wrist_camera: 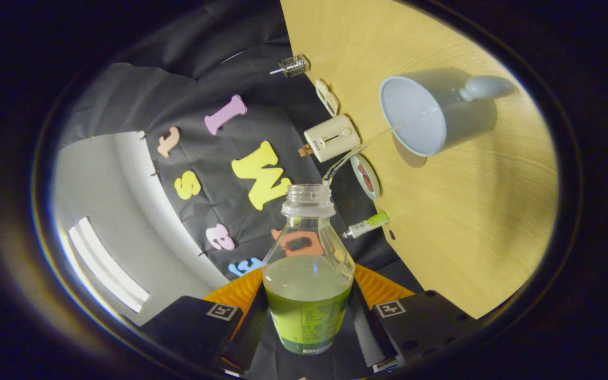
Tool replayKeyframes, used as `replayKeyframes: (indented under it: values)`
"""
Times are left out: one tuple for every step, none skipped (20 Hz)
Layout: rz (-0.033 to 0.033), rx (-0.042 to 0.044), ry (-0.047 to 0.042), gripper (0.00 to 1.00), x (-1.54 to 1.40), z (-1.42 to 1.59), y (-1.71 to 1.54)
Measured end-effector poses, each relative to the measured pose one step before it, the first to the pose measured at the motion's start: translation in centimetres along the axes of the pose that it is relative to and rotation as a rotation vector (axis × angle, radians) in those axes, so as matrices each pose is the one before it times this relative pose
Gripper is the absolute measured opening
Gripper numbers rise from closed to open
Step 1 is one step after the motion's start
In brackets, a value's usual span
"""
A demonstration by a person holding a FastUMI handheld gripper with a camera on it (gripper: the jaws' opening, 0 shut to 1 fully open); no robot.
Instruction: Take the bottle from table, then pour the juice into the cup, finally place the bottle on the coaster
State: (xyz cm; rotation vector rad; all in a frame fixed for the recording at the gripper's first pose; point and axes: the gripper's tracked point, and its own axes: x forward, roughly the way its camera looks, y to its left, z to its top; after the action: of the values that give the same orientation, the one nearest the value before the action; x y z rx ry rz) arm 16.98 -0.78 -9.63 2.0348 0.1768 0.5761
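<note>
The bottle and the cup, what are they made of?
Bottle, held in the gripper: likely clear plastic, since you see the green juice and wall through it. Cup: pale blue, smooth, not see-through, so maybe ceramic or plastic; hard to tell.

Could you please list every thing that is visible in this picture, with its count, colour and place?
bottle: one, clear with green juice and a green label, uncapped, held between the fingers, its mouth turned toward the cup.
juice stream: one, thin and pale, running from the bottle mouth into the cup.
cup: one, light blue-grey with a handle, on the table beyond the bottle.
table: one, light wood.
cream box: one, at the table edge near the cup.
round disc: one, pale rim with a reddish centre, at the table edge; possibly the coaster.
small tube: one, white and green, at the table edge.
wire object: one, metallic, far table edge.
gripper: one, black fingers with orange parts, pressing on both sides of the bottle.
</note>
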Motion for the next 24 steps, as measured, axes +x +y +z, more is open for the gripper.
replayKeyframes:
  values:
    - [0.00458, 0.00757, -0.00075, 0.79, -0.075, 0.107, 0.106]
    - [-0.00117, 0.0068, -0.0026, 0.79, -0.114, 0.023, -0.024]
    - [-0.00093, 0.00759, 0.0009, 0.79, -0.015, -0.06, 0.059]
    - [-0.00135, 0.01012, 0.00272, 0.79, -0.023, -0.015, -0.035]
    - [0.0037, 0.01266, 0.00023, 0.79, -0.025, -0.09, 0.019]
    - [-0.00006, 0.01302, 0.00427, 0.79, -0.088, -0.095, -0.018]
    - [-0.00512, 0.01032, 0.00218, 0.79, 0.15, 0.018, -0.178]
    - [-0.00929, 0.00715, -0.00221, 0.79, 0.096, 0.185, -0.336]
    - [-0.00493, 0.01196, -0.00113, 0.79, 0.131, 0.238, -0.319]
    - [0.00082, 0.0185, -0.00212, 0.79, -0.038, 0.173, 0.015]
    - [0.00284, 0.01481, 0.00079, 0.79, 0.093, 0.229, 0.199]
    - [0.00199, 0.00786, 0.00052, 0.79, -0.074, 0.036, 0.48]
    - [0.00139, -0.00133, 0.0061, 0.79, 0.145, -0.095, 0.15]
    - [0.0047, -0.00252, 0.00928, 0.79, 0.088, -0.179, 0.115]
    - [0.00758, 0.00168, -0.00413, 0.79, 0.207, 0.238, 0.24]
    - [0.00866, 0.00531, -0.00215, 0.79, 0.104, 0.192, 0.233]
    - [0.00971, 0.01478, -0.00433, 0.79, -0.07, 0.08, 0.201]
    - [0.01197, 0.01937, -0.00347, 0.79, -0.188, 0.156, 0.573]
    - [0.01387, 0.01619, -0.00137, 0.79, -0.057, 0.084, 0.481]
    - [0.0049, 0.01401, 0.00277, 0.79, -0.043, -0.246, 0.471]
    - [0.00104, 0.00968, 0.00598, 0.79, 0.039, -0.272, 0.104]
    - [0.00319, 0.00987, 0.00012, 0.79, 0.123, -0.044, -0.026]
    - [0.002, 0.01207, -0.00042, 0.79, 0.136, -0.054, -0.076]
    - [0.00198, 0.01351, 0.00336, 0.79, -0.059, -0.03, 0.205]
